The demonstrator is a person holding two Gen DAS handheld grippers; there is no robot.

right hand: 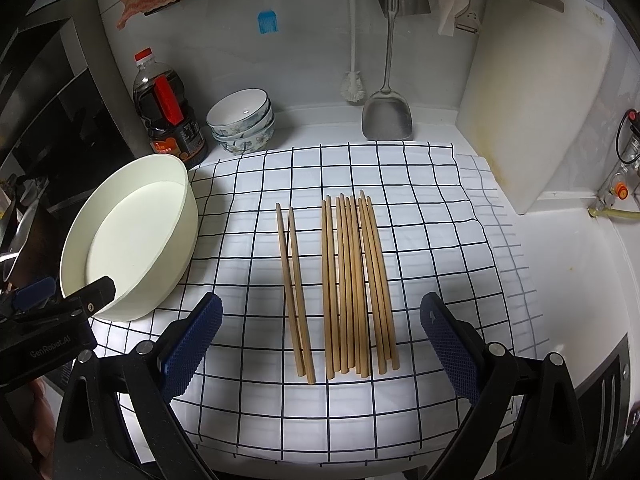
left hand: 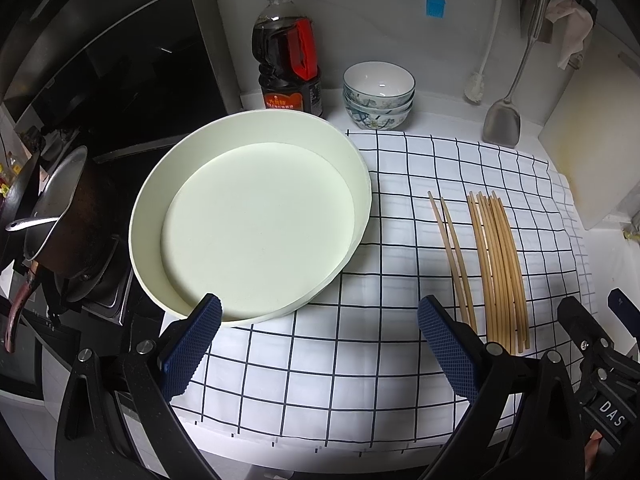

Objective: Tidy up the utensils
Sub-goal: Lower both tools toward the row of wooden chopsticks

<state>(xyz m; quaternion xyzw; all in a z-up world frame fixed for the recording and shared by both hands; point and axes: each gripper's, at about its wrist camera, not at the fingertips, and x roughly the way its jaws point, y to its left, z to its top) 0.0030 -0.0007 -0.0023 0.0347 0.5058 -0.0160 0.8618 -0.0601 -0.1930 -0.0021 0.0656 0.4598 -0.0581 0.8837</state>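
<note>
Several wooden chopsticks (right hand: 356,284) lie side by side on a white checked cloth (right hand: 420,208), with a separate pair (right hand: 294,292) just to their left. They also show in the left wrist view (left hand: 498,268), with the pair (left hand: 454,256) beside them. A round cream tray (left hand: 252,220) sits empty at the cloth's left; it shows in the right wrist view (right hand: 132,236). My left gripper (left hand: 320,336) is open and empty, near the tray's front rim. My right gripper (right hand: 320,332) is open and empty, just in front of the chopsticks' near ends.
A soy sauce bottle (left hand: 288,52) and stacked bowls (left hand: 378,92) stand at the back. A metal spatula (right hand: 387,112) and brush (right hand: 352,84) hang on the wall. A white cutting board (right hand: 536,100) leans at the right. A pot (left hand: 60,216) sits on the stove at left.
</note>
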